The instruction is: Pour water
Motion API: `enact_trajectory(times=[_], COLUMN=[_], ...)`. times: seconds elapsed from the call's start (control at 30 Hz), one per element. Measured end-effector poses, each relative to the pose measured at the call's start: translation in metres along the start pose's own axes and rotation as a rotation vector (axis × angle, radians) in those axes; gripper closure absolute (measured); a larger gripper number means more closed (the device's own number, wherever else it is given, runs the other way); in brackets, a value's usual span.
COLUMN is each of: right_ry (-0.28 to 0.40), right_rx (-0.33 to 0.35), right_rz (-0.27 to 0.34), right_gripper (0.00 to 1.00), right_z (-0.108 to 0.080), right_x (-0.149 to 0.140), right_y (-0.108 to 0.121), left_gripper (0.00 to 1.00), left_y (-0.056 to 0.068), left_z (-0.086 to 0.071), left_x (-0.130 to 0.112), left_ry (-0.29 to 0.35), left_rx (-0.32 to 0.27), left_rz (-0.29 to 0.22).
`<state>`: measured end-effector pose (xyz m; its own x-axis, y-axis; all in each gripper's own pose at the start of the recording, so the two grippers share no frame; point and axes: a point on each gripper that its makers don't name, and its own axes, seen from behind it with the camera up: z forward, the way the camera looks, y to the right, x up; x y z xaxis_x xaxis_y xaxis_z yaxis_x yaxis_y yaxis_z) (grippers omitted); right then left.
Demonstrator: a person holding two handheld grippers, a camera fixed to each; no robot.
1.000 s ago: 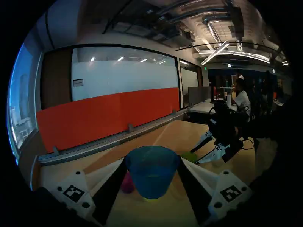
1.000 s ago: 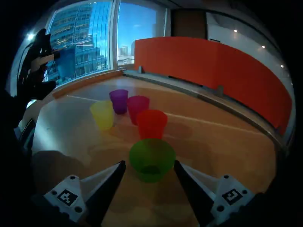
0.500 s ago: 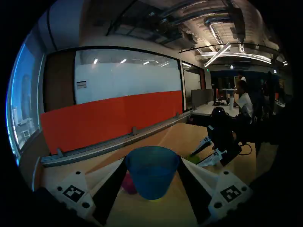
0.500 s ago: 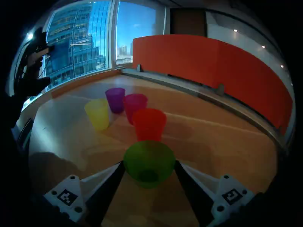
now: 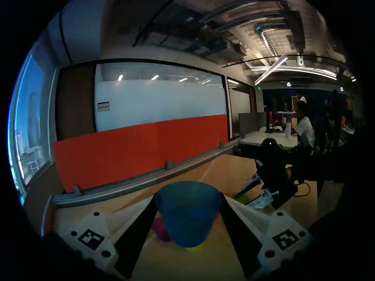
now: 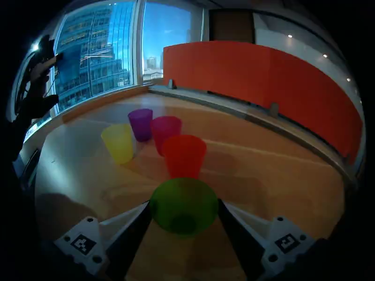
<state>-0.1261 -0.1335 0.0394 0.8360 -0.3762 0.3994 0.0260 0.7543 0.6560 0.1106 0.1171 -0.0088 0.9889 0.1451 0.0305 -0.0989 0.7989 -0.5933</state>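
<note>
Cups (image 6: 184,154) six: blue cup (image 5: 188,215) left claw (image 5: 188,199), green cup (image 6: 183,213) right claw (image 6: 184,203).

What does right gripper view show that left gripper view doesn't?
Right gripper view: the cup row laid out whole, with the green cup between the right claw's fingers, then the red cup, magenta cup, purple cup and yellow cup; tower windows.
Left gripper view: blue cup gripped in the left claw, seated person, ceiling lights.
Both: orange wall panel, wooden table; slivers of cups peek past the blue one.
</note>
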Motion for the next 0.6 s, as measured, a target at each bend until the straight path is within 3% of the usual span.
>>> enact_trajectory(times=[0.27, 0.6], right_ry=[0.016, 0.090], right_rx=[-0.011, 0.000], right_rz=[-0.002, 0.013], right_gripper=[0.08, 0.08], right_z=[0.001, -0.014], right_x=[0.004, 0.038], right_y=[0.002, -0.004], left_gripper=[0.11, 0.11], left_y=[-0.003, -0.010], left_z=[0.000, 0.001], left_x=[0.000, -0.002], left_ry=[0.002, 0.004], left_rx=[0.004, 0.015], left_rz=[-0.006, -0.017])
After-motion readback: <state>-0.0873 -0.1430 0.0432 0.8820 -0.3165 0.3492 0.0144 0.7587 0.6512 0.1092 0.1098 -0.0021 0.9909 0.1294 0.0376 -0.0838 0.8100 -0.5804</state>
